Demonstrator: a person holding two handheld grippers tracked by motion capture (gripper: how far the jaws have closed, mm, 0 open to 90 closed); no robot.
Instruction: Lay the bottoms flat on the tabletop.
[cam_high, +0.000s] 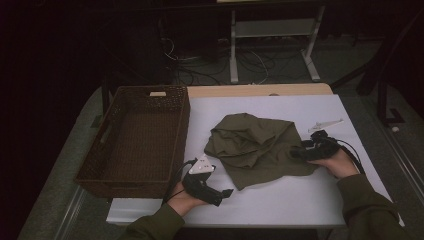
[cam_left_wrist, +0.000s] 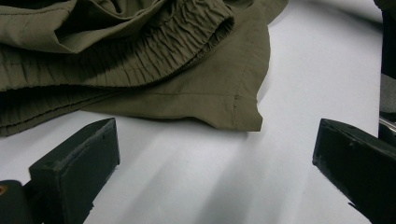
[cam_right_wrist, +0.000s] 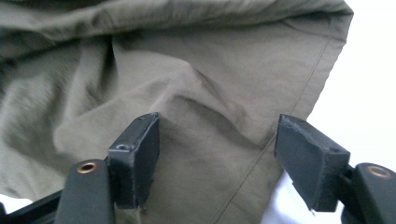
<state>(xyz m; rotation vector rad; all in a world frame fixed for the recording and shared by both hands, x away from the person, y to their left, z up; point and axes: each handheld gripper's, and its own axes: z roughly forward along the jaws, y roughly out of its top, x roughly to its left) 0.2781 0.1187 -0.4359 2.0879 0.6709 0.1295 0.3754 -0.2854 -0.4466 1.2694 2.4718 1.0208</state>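
An olive-green garment (cam_high: 252, 145) lies crumpled in the middle of the white table (cam_high: 280, 200). Its elastic waistband (cam_left_wrist: 154, 51) shows bunched up in the left gripper view. My left gripper (cam_high: 227, 192) rests low near the table's front edge, just short of the garment's near corner (cam_left_wrist: 247, 119); its jaws stand wide apart over bare table. My right gripper (cam_high: 295, 152) sits at the garment's right edge. Its jaws are open over a raised fold of the cloth (cam_right_wrist: 210, 112), with the hem (cam_right_wrist: 299, 107) running between them, and no pad presses on it.
A dark brown wicker basket (cam_high: 137, 140) stands with nothing in it along the table's left side, its near rim close to my left hand. A small white piece (cam_high: 325, 124) lies at the right rear of the table. Table legs and cables show on the floor beyond.
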